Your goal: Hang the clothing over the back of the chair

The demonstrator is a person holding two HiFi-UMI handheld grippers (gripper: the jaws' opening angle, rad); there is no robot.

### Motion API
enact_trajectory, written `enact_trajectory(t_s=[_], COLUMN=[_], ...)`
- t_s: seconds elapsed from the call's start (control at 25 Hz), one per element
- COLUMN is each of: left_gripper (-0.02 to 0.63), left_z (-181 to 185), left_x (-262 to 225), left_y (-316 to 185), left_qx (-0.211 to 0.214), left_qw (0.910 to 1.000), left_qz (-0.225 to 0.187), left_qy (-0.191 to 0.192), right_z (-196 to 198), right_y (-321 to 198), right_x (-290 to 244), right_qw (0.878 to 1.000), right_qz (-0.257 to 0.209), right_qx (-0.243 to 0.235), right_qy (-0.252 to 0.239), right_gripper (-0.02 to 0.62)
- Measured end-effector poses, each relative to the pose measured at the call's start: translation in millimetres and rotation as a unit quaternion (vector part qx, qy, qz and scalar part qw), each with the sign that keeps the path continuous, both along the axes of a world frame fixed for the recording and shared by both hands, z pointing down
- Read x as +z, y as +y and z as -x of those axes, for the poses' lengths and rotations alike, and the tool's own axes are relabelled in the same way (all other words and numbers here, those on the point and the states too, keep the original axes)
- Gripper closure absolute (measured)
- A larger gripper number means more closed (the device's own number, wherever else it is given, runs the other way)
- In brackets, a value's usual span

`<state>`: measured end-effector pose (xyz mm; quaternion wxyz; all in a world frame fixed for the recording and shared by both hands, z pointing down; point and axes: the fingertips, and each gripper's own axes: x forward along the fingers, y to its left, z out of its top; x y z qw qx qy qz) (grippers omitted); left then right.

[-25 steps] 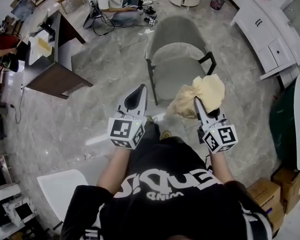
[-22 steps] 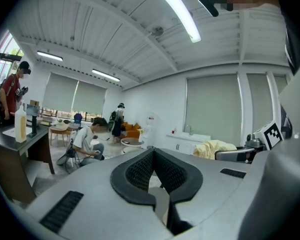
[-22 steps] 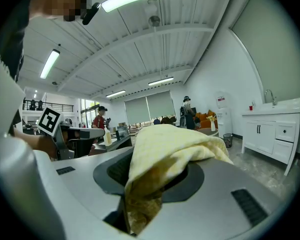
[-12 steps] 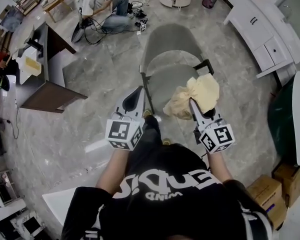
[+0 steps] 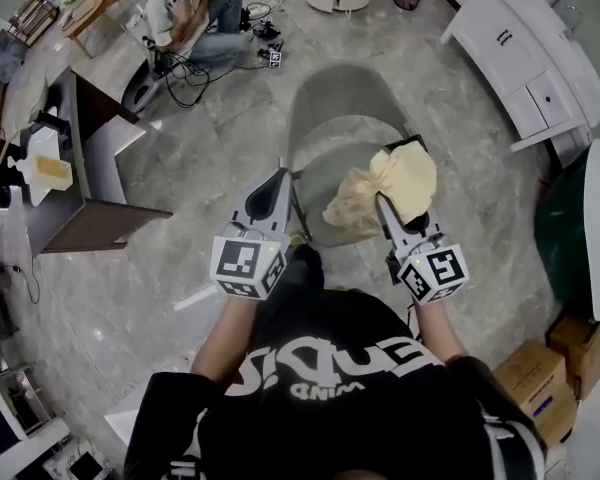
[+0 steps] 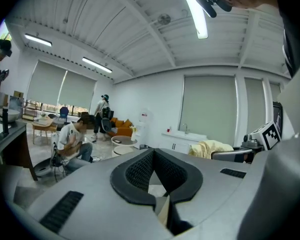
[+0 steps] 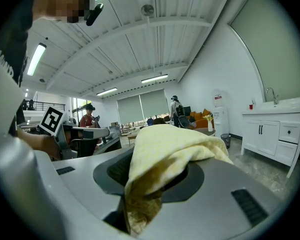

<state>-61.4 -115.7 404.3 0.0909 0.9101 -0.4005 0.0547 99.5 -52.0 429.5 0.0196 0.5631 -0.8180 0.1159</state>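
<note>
Right hand-held gripper (image 5: 385,213): jaws clamped on a bunched fold of the clothing, probably so it carries without slipping. It is held about level, pointing to 12 o'clock.
Left hand-held gripper (image 5: 277,180): jaws together with nothing between them. It is level, at 9 o'clock of the right one, likely kept free to spread fabric.
Clothing (image 5: 395,183): pale yellow, heaped over the right jaws above the seat's 3 o'clock edge. It is not yet on the back.
Chair (image 5: 345,88): grey, at 12 o'clock just beyond both tips. Its back looks to be the far edge, so the cloth must cross the seat.
Seated person (image 5: 185,13): on the floor at 11 o'clock, well apart.
</note>
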Motion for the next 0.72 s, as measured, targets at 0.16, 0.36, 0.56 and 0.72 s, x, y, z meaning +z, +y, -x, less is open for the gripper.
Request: enact_trajectory(t_s=[0.16,0.36,0.56,0.72], left_gripper=[0.593,0.593,0.593,0.594], left_z=[-1,-5,-22,-34], left_x=[-3,-3,-5,-7], left_y=[-28,-55,-68,-76], left_qx=[0.019,0.033,0.039,0.027], left_qw=[0.9998,0.9994,0.9992,0.9996], left_qz=[0.000,0.002,0.009,0.008], left_qy=[0.001,-0.001,-0.001,0.005], right_z=[4,2,-9,-19], right_y=[-29,-54,-70,-80], right_x=[-5,-9,-15,-16], right_qw=[1.000,1.000,1.000,1.000], right_qz=[-0.005,-0.008,-0.005,-0.006], right_qx=[0.007,0.011,0.006,-0.008], right_qy=[0.005,0.011,0.014,0.017], right_gripper=[0.466,0.466,0.466,0.466])
